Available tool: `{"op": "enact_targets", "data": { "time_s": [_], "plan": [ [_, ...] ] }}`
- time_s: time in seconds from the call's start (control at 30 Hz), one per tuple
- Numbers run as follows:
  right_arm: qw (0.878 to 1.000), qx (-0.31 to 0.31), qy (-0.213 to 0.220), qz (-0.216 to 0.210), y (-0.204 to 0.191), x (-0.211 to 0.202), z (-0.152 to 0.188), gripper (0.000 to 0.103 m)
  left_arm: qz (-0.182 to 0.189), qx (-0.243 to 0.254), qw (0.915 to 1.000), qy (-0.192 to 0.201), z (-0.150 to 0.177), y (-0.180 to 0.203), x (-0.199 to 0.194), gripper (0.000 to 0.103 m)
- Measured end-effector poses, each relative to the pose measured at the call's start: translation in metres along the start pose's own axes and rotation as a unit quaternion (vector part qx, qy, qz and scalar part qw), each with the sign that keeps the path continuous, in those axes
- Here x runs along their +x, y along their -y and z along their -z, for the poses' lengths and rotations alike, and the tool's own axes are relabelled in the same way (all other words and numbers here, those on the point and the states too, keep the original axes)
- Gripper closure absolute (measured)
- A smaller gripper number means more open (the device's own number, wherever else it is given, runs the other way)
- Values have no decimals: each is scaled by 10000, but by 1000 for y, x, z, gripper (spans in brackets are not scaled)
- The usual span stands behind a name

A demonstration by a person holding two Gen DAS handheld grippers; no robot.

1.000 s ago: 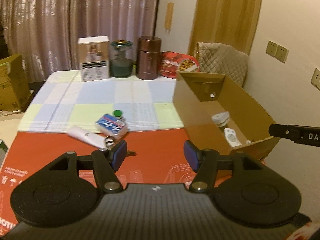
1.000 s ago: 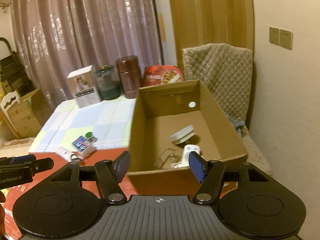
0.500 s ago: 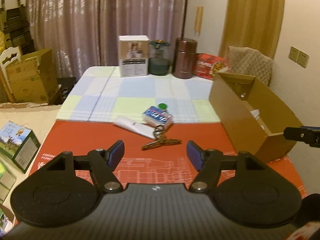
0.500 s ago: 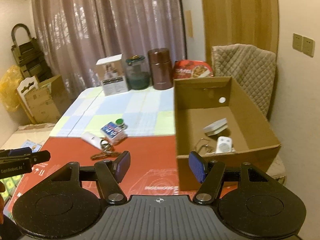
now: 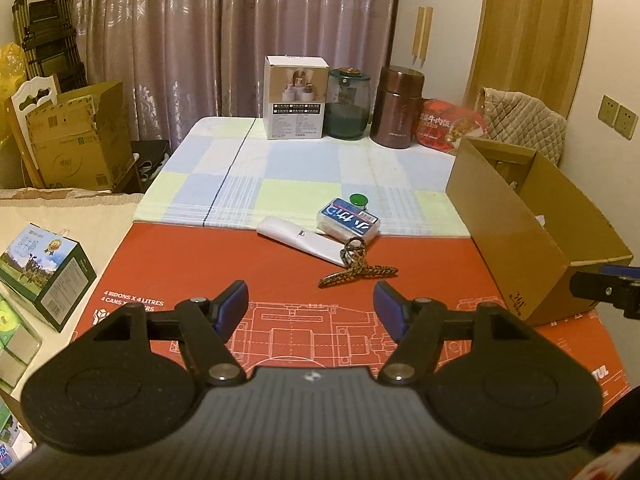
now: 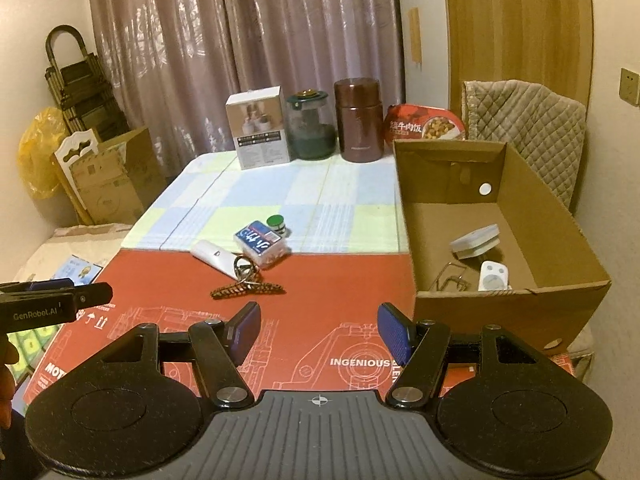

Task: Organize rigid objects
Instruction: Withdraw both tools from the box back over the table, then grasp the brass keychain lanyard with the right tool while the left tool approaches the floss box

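A leopard-patterned hair claw [image 5: 358, 270] [image 6: 248, 289] lies on the red mat, just ahead of both grippers. Behind it are a key ring [image 5: 354, 246], a white flat device [image 5: 300, 240], a clear box with a blue label [image 5: 348, 220] and a small green-capped item [image 5: 358, 200]. The open cardboard box [image 6: 500, 316] stands at the right and holds a white-grey block [image 6: 476, 242], a small white device [image 6: 494, 276] and a wire clip [image 6: 450, 280]. My left gripper [image 5: 310, 292] is open with nothing between its pads. My right gripper [image 6: 319, 316] is likewise open, above the mat beside the box.
At the table's far edge stand a white carton [image 5: 296, 98], a glass jar [image 5: 347, 104], a brown flask [image 5: 396, 108] and a red food pack [image 5: 450, 124]. A quilt-covered chair [image 6: 532, 132] is behind the cardboard box. A green printed box [image 5: 44, 276] lies left of the mat.
Both grippers have drawn back from the cardboard box and swung left, so the hair claw and loose items now lie ahead. The left jaws stand wider than a second ago.
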State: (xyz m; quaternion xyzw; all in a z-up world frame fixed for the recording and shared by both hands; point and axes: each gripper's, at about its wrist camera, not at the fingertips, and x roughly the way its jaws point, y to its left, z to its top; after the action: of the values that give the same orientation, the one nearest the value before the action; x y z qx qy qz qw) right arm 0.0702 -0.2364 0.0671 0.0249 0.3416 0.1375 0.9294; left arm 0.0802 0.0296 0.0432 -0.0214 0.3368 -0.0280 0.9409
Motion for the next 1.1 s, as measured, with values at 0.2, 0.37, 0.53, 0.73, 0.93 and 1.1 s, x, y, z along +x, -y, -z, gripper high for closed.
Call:
{"op": "enact_targets", "data": {
  "time_s": [0.2, 0.37, 0.53, 0.73, 0.93, 1.1],
  "plan": [
    [9999, -63, -111, -51, -8, 13, 4, 41, -31, 38, 9999, -100, 1, -6, 11, 38],
    [9997, -114, -186, -117, -15, 28, 3, 41, -64, 55, 9998, -178, 2, -12, 23, 38],
    [9994, -186, -237, -193, -23, 49, 0, 41, -94, 55, 9997, -237, -1, -20, 38, 37],
    [9988, -260, -286, -306, -32, 82, -6, 41, -168, 212, 9993, -265, -15, -33, 68, 35],
    [9982, -243, -333, -426, -38, 123, -9, 41, -234, 314, 9988, -285, -25, -44, 106, 31],
    [9974, -259, -307, -599, -44, 156, -9, 41, -256, 370, 9983, -381, -22, -50, 139, 27]
  ]
}}
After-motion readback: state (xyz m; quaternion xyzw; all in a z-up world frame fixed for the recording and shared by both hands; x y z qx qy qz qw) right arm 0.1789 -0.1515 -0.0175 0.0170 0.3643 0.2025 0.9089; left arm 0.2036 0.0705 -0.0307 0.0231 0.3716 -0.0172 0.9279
